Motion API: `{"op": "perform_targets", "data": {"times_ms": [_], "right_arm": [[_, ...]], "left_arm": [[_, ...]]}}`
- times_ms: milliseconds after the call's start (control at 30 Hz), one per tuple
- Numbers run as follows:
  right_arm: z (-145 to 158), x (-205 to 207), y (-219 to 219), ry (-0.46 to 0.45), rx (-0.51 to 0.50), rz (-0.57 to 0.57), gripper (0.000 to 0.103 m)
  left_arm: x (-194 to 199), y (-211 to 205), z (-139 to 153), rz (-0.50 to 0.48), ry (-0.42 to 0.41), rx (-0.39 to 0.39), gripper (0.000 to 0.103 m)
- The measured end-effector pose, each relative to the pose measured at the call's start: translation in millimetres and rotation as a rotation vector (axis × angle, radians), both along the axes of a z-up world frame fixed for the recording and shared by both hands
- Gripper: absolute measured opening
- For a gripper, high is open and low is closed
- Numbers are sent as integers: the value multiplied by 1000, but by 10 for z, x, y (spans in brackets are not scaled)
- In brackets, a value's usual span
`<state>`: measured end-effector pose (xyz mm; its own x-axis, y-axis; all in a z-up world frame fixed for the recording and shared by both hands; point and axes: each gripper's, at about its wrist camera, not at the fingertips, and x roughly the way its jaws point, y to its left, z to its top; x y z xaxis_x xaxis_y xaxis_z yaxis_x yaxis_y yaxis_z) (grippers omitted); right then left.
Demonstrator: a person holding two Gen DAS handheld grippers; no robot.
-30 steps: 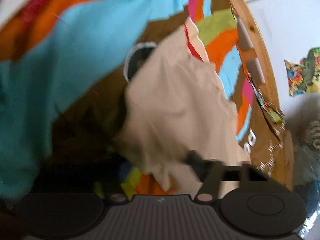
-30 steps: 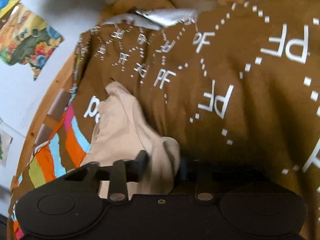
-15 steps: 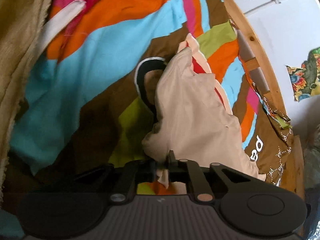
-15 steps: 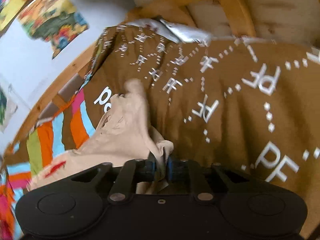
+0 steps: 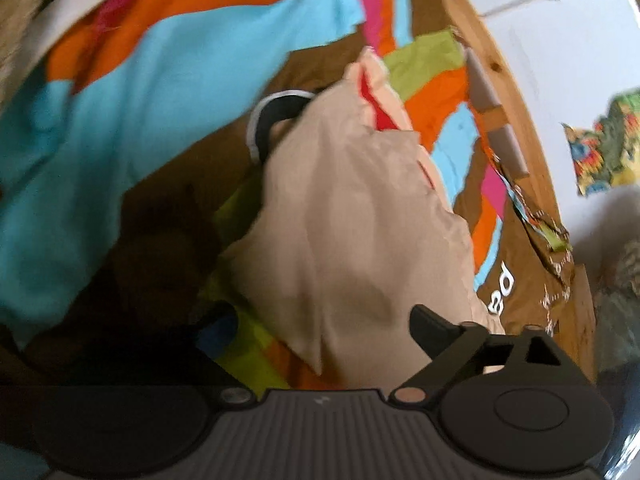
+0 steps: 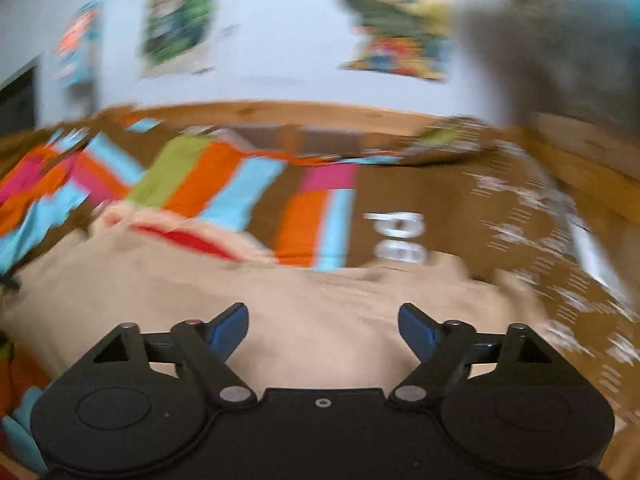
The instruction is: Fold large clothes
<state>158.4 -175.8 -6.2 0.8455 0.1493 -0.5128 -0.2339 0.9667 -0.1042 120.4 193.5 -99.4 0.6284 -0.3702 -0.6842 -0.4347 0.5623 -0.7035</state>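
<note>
Left wrist view: left claw (image 5: 320, 328) spread over beige garment (image 5: 352, 216) – nothing pinched. Right claw (image 6: 323, 326) spread too, above same garment on striped bedspread (image 6: 224, 184) – blurred.

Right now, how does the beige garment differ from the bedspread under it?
The beige garment is plain apart from a red patch; the bedspread is striped orange, blue, green, pink and brown. The garment is small and bunched in folds, the bedspread wide and spread across the bed. Both are soft cloth, and neither hand-held gripper holds them.
</note>
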Motion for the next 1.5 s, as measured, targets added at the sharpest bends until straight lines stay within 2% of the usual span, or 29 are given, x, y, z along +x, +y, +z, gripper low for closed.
{"op": "perform_targets", "data": {"times_ms": [100,200,267,433,533,833,933,1033,1067,1133,1233,1267,1333,1367,1500], "right_arm": [[-147,208,382,1,-67,45,86],[-369,339,587,55,-124,35,89],[-537,395,628,89,-152,34,89],[-679,274,673,48,-193,40,88],[-705,258,658,46,-176,41,88],[-729,237,622,24,-150,34,89],[-733,224,610,16,-142,30,90],[-734,219,593,14,-133,27,90],[-734,219,589,14,-130,26,90],[-736,214,586,12,-125,25,90],[-735,210,566,8,-116,22,92],[-734,206,556,6,-109,18,93],[-731,208,525,6,-94,11,94],[-731,213,516,9,-85,9,95],[-724,238,449,23,-38,4,96]], "left_arm": [[18,-68,0,-34,-22,41,101],[36,-90,-16,-49,-46,53,102],[41,-60,-41,-39,-57,38,102],[54,82,-153,36,-58,-47,102],[71,102,-177,48,-55,-71,102],[102,20,-128,0,-64,-53,102],[94,-22,-51,-23,-121,-56,91],[56,-103,70,-44,-169,36,79],[47,-124,87,-23,-183,71,73],[36,-138,95,-16,-179,104,63],[20,-108,112,11,-177,88,53],[12,-117,134,23,-184,91,39],[7,-184,238,9,-209,156,17],[1,-243,322,-8,-234,203,15],[-17,-510,643,-44,-355,271,10]]}}
